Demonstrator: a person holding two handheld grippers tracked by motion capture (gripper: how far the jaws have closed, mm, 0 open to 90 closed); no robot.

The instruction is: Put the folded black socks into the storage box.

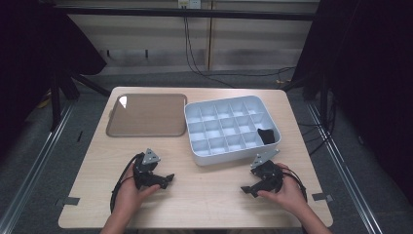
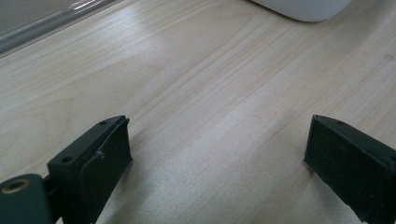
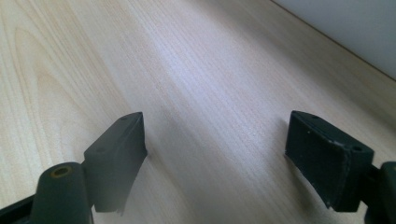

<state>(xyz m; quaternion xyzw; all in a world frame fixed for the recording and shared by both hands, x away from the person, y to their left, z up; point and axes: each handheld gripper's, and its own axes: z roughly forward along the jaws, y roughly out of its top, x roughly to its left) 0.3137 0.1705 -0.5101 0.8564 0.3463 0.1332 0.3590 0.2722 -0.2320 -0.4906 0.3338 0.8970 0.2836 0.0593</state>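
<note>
My left gripper (image 1: 166,179) rests on the wooden table near its front left, held by a hand, jaws pointing right. In the left gripper view the left gripper (image 2: 217,149) stands open over bare wood, nothing between its jaws. My right gripper (image 1: 247,189) lies at the front right in the other hand, jaws pointing left. In the right gripper view the right gripper (image 3: 215,149) is open wide above the tabletop, empty. A white compartment box (image 1: 234,129) sits behind the grippers, with a black object (image 1: 266,135) in its near right cell.
A brown tray (image 1: 147,115) lies at the back left of the table. The box's corner (image 2: 303,7) shows at the top of the left gripper view, its wall (image 3: 355,23) at the top right of the right gripper view. Cables trail from both grippers.
</note>
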